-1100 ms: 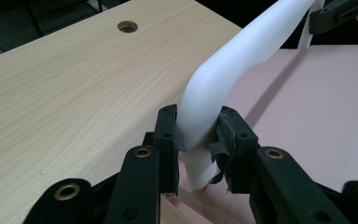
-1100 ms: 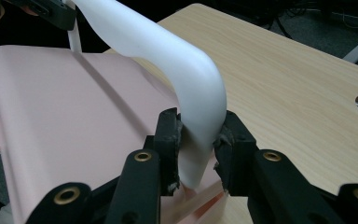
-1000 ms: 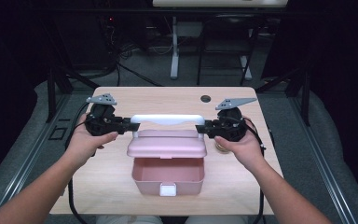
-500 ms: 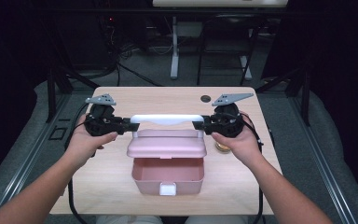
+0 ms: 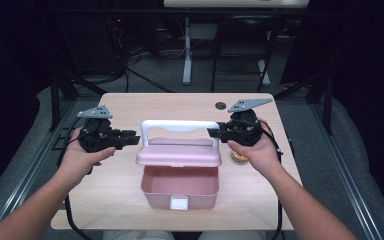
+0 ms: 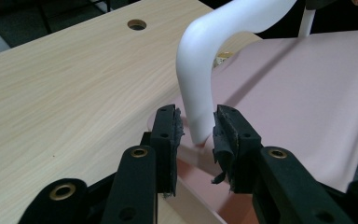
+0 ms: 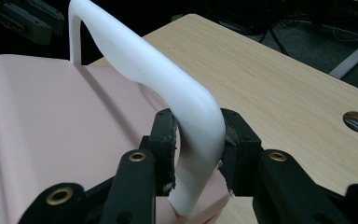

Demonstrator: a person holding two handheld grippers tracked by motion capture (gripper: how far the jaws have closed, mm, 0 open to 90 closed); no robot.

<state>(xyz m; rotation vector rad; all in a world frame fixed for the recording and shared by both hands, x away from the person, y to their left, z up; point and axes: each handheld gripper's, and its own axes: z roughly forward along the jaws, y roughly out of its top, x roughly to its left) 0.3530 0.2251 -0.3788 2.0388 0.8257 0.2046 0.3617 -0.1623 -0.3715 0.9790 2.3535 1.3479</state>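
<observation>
At the middle of the pale wooden surface (image 5: pixel 130 200) sits a pink plastic box (image 5: pixel 180 187) with its lid (image 5: pixel 179 155) raised and its white arched handle (image 5: pixel 179 126) standing up. The right tongs (image 7: pixel 196 140) clamp the handle's right leg. The left tongs (image 6: pixel 196 133) stand slightly parted around the left leg, a narrow gap showing on each side.

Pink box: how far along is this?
Done: the pink box stands open, lid raised. In hand: the right gripper clamps the white handle at one end; the left gripper straddles the other end, one pad apart from it. Left: likely swinging the lid shut, latch unfastened.
</observation>
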